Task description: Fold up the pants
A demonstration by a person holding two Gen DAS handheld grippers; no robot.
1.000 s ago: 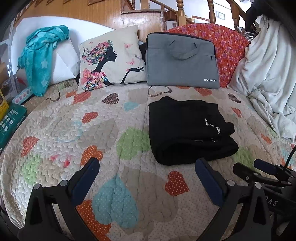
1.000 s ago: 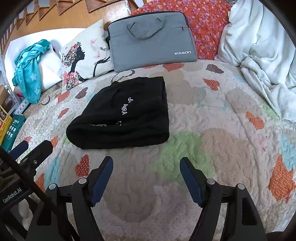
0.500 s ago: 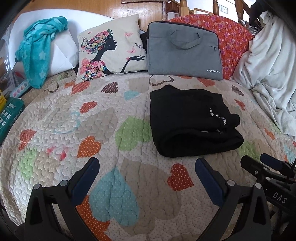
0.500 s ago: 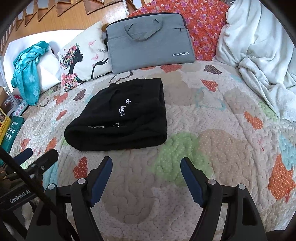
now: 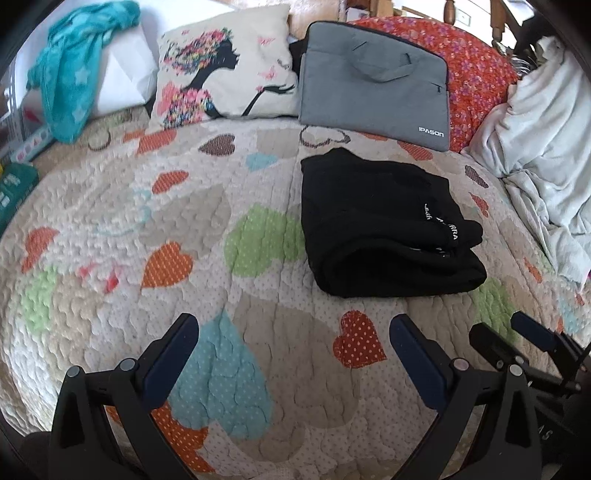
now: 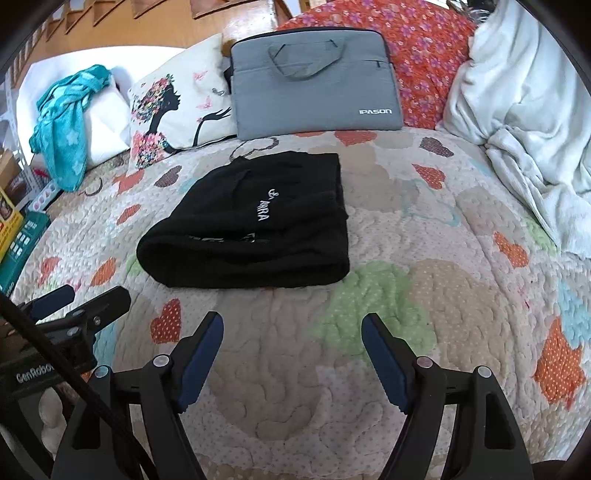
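We note both grippers, left (image 5: 293, 354) and right (image 6: 291, 354), spread and empty; the folded black fleece pants (image 6: 255, 225) could slump apart if snagged.

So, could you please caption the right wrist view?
Folded black pants on the heart-patterned quilt, beyond the open right gripper.

A home bedroom: a bed under a heart-patterned quilt (image 5: 110, 206), a printed cushion (image 5: 221, 62) and laptop bag (image 5: 373, 77) along its far edge, wooden stairs (image 6: 110, 22) behind.
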